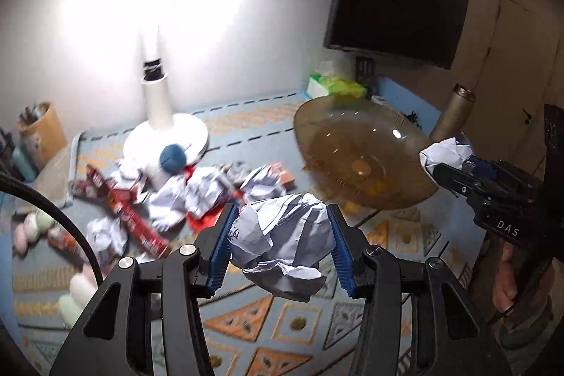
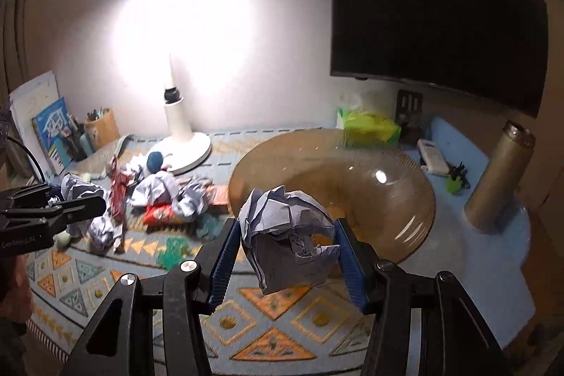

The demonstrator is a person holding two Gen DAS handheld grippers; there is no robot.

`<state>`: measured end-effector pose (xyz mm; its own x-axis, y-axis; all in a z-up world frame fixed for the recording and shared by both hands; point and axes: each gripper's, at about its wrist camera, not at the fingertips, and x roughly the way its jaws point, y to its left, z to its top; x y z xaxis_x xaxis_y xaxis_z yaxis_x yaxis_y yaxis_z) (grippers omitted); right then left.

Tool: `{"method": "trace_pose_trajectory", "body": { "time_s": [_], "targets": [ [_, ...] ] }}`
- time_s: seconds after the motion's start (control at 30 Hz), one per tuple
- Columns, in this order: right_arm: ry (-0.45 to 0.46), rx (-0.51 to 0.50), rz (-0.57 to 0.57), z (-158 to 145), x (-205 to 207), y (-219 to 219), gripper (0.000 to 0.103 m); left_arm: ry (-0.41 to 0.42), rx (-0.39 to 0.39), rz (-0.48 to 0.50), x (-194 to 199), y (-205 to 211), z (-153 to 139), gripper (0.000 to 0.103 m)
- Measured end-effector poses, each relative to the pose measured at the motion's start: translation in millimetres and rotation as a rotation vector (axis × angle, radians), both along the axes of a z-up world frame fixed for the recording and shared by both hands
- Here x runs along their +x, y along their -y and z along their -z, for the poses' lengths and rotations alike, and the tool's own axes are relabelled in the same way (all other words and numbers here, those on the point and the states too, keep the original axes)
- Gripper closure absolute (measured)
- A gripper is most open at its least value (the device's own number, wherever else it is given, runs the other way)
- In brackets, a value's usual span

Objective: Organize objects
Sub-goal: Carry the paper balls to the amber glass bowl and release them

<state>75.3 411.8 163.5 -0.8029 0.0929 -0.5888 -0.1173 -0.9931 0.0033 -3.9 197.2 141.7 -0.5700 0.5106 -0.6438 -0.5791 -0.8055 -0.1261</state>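
Observation:
My left gripper [image 1: 282, 244] is shut on a crumpled white paper ball [image 1: 285, 242], held above the patterned mat. My right gripper [image 2: 287, 247] is shut on another crumpled paper ball [image 2: 285, 235], just in front of the amber glass bowl [image 2: 352, 178]. In the left wrist view the right gripper [image 1: 440, 164] shows at the right with its paper wad [image 1: 446, 152] over the bowl's [image 1: 356, 150] near edge. In the right wrist view the left gripper [image 2: 81, 199] shows at the left with its paper [image 2: 79, 187]. More crumpled papers [image 1: 197, 196] and red wrappers [image 1: 123, 210] lie piled beside the lamp base.
A white desk lamp [image 2: 183, 136] stands at the back, a blue ball [image 1: 172, 157] against its base. A green tissue pack [image 2: 370, 125], a remote [image 2: 433, 157] and a tan cylinder flask [image 2: 500, 178] sit at the right. A pen holder [image 2: 102, 127] and books [image 2: 49, 133] stand left. A dark screen [image 2: 440, 6] hangs on the wall.

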Motion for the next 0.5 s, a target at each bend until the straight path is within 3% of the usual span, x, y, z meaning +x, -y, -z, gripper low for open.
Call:
{"method": "trace_pose_trajectory", "body": {
  "time_s": [0.1, 0.17, 0.23, 0.37, 0.4, 0.43, 0.47, 0.5],
  "targets": [
    [0.019, -0.056, 0.062, -3, -22, -30, 0.050, -0.004, 0.015, 0.054, -22, -47, -8, 0.056],
    [0.039, -0.098, 0.090, 2, -34, -49, 0.050, 0.001, 0.007, 0.038, -37, -72, -5, 0.056],
    [0.064, -0.122, 0.102, 11, -43, -64, 0.050, -0.008, -0.018, 0.005, -46, -89, 3, 0.056],
    [0.103, -0.157, 0.126, 27, -52, -81, 0.047, 0.037, 0.026, 0.029, -59, -110, 18, 0.056],
    [0.108, -0.162, 0.128, 30, -54, -84, 0.040, 0.029, 0.027, 0.030, -61, -115, 19, 0.052],
    [0.111, -0.167, 0.129, 33, -55, -87, 0.027, 0.029, 0.017, 0.025, -65, -119, 21, 0.046],
    [0.105, -0.172, 0.136, 34, -53, -89, 0.022, 0.044, 0.008, 0.029, -69, -123, 25, 0.030],
    [0.094, -0.177, 0.142, 33, -51, -91, 0.019, 0.068, 0.009, 0.031, -74, -125, 29, 0.020]
  ]
}}
